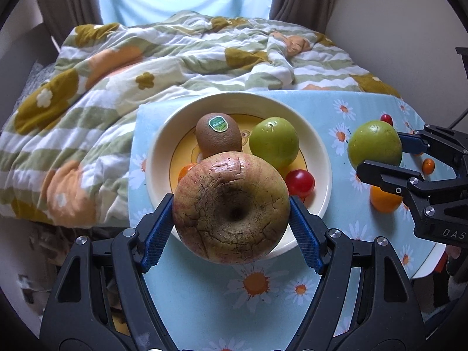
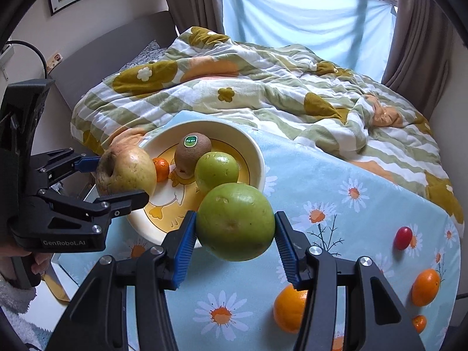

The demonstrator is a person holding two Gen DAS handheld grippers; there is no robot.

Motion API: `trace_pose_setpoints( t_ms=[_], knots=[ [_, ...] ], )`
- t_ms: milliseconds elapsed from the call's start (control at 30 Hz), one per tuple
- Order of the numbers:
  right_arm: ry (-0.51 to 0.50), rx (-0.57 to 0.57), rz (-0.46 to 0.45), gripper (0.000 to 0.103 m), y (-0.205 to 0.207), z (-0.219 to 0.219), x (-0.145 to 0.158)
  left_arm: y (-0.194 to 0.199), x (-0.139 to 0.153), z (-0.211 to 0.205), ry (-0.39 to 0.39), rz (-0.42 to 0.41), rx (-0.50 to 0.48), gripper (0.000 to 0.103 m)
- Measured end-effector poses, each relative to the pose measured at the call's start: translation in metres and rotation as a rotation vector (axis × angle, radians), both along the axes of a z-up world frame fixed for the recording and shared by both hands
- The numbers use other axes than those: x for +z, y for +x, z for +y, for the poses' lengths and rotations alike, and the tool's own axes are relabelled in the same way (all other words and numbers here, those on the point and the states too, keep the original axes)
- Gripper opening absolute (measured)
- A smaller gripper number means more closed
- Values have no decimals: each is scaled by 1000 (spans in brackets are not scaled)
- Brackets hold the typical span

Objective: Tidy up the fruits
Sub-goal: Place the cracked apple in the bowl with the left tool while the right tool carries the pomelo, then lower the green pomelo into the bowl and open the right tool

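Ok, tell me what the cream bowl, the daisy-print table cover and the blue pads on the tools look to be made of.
Cream bowl with yellow duck print: probably glazed ceramic, though melamine is possible; smooth, softly shiny rim.
Light blue daisy-print table cover: looks like wipeable vinyl or coated cloth; lies flat with a faint sheen.
Blue pads: likely ribbed rubber or soft plastic; fine ridges, matte.

Left gripper (image 1: 231,215) clamps wrinkled apple (image 1: 230,207) over bowl (image 1: 163,143) (seemingly unsupported); kiwi (image 1: 218,135) behind.
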State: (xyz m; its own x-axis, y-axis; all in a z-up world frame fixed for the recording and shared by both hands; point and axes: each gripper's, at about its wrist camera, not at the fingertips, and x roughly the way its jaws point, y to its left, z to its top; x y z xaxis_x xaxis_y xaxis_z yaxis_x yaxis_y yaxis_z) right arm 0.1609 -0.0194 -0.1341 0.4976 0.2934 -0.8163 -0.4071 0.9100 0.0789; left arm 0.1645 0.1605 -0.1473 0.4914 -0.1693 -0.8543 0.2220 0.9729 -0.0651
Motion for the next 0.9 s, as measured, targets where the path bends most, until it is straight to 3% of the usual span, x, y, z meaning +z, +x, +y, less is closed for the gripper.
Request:
trace_pose_setpoints(
  t_ms=[200,467,533,567,600,900],
  knots=[
    [-6,-38,5,49,2,2,-5,6,-15,-11,11,11,-65,82],
    [-14,-70,14,49,5,-2,-7,8,-26,-13,27,45,-74,83],
    [-14,-71,11,49,6,-2,-5,5,-20,-10,5,18,-67,90],
    [-15,-71,9,49,6,-2,-4,3,-14,-8,-10,-3,-63,101],
    [-15,-69,7,49,7,-1,-2,1,-8,-6,-23,-24,-57,103],
    [-3,-40,-2,49,14,4,7,-3,14,9,-26,-55,-1,103]
  ],
)
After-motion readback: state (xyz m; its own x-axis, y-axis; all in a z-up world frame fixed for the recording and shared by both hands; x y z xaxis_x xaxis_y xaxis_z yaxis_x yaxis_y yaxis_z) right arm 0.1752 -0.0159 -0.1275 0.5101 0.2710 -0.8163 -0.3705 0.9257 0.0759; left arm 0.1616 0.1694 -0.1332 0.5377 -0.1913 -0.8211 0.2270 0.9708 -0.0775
